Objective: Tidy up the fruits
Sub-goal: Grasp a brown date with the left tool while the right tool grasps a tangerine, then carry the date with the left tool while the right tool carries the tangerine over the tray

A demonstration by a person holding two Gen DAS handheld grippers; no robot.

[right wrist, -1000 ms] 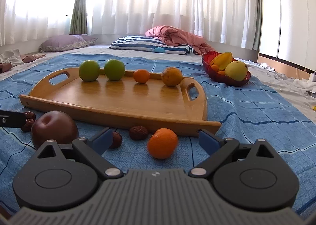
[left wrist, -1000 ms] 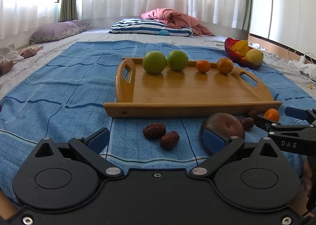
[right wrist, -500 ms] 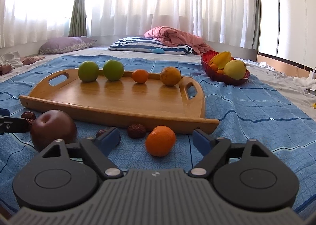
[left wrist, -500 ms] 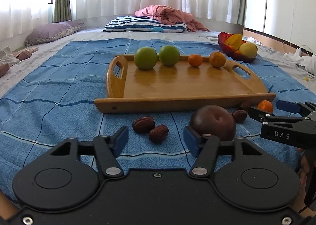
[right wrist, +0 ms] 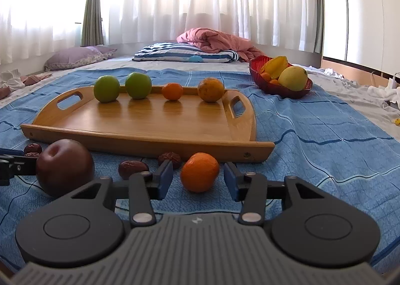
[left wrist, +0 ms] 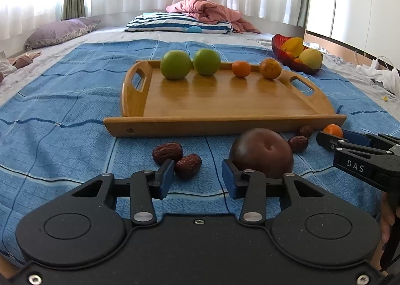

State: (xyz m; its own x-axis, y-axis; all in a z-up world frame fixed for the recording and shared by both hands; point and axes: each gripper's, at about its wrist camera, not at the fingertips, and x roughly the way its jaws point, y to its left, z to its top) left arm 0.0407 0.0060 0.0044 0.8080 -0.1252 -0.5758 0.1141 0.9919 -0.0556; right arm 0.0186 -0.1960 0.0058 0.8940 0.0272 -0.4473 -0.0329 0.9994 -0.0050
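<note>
A wooden tray (left wrist: 225, 125) on the blue blanket carries two green apples (left wrist: 175, 65), a small mandarin (left wrist: 241, 68) and a dull orange fruit (left wrist: 270, 68) along its far rim. In front of it lie two dried dates (left wrist: 167, 152), a dark red apple (left wrist: 261, 152) and two more dates (left wrist: 297, 143). My left gripper (left wrist: 197, 180) is closing, its pads free, one date (left wrist: 187, 166) just ahead of the left finger. My right gripper (right wrist: 198, 181) is closing around a loose mandarin (right wrist: 200, 172), which sits between the pads with gaps on both sides.
A red bowl (right wrist: 257, 72) of yellow and orange fruit stands to the right, behind the tray. Pillows and a pink quilt lie at the far end of the bed. The right gripper's fingers (left wrist: 350, 145) reach into the left wrist view beside the dark apple.
Both grippers' jaws have narrowed from wide apart. The left fingers now stand close to the date and apple, the right ones flank the mandarin. The fruit has not moved.
</note>
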